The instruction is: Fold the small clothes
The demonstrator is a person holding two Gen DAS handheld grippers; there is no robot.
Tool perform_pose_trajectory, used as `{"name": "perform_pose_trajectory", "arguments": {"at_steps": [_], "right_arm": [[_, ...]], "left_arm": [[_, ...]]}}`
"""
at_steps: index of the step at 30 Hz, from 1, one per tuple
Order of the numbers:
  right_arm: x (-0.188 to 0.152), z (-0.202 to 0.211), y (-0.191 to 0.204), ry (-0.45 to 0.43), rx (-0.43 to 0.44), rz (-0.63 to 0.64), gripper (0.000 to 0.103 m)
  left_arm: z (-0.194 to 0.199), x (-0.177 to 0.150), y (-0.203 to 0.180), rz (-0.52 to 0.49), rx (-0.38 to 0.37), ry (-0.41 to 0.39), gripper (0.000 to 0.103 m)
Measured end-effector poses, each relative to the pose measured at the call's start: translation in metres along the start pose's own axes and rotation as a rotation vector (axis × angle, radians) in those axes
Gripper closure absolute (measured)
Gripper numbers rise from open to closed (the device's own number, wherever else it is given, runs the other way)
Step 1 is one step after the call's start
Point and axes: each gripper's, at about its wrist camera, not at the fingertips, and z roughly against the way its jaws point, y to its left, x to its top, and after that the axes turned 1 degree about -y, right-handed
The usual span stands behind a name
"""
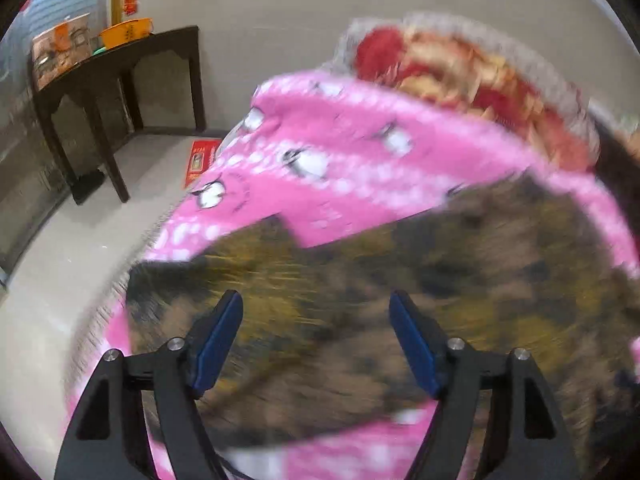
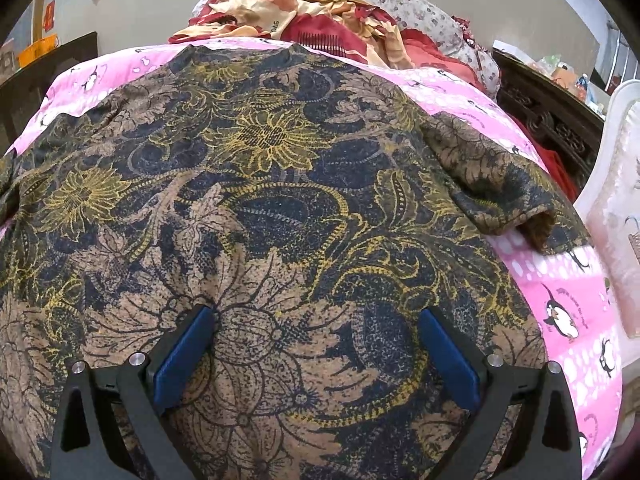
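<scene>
On the bed, a dark floral garment [image 2: 280, 208] lies spread flat over a pink penguin-print sheet [image 2: 568, 304]. Its pattern runs brown, navy and yellow. One short sleeve [image 2: 500, 184] extends toward the right edge of the sheet in my right wrist view, its cuff open and resting on the pink fabric.

My right gripper [image 2: 316, 354] hangs over the lower part of the garment, jaws spread wide, blue pads [image 2: 182, 356] apart with only cloth visible below the gap. I cannot tell whether the tips touch the fabric. Nothing is pinched.

My left gripper [image 1: 316, 340] is likewise spread, blue pads [image 1: 218, 344] well apart, nothing between them. That view is heavily blurred. The same floral garment [image 1: 400, 280] fills the area beneath and ahead of the jaws, with the pink sheet [image 1: 340, 152] showing beyond its edge and along the near left side.

At the head of the bed, a crumpled red and cream blanket [image 2: 320, 12] sits against a grey floral pillow [image 2: 420, 8]. In the left wrist view, a dark wooden side table [image 1: 120, 92] stands against the wall beside the bed, carrying an orange basket [image 1: 126, 32]. A red item [image 1: 202, 160] lies on the pale floor near it. A white padded piece [image 2: 616, 216] stands at the bed's right side.
</scene>
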Motion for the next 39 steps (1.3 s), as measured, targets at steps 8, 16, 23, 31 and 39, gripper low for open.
{"name": "perform_pose_trajectory", "arguments": {"at_steps": [8,16,23,31,39], "right_arm": [[0.000,0.000,-0.001,0.001,0.009,-0.007,0.000],[0.000,0.000,-0.001,0.001,0.008,-0.008,0.000],[0.000,0.000,-0.002,-0.001,0.004,-0.007,0.000],[0.003,-0.001,-0.004,0.019,0.012,-0.014,0.000],[0.069,0.035,-0.068,-0.056,0.120,-0.114,0.000]], "left_arm": [[-0.060,-0.016,-0.014,-0.169,0.103,0.139,0.028],[-0.033,-0.002,0.036,0.113,0.030,0.057,0.095],[0.037,0.059,-0.006,0.163,-0.204,-0.159,0.095],[0.066,0.096,-0.185,-0.025,-0.588,-0.234,0.095],[-0.029,-0.027,-0.297,-0.125,-0.638,0.072,0.094]]}}
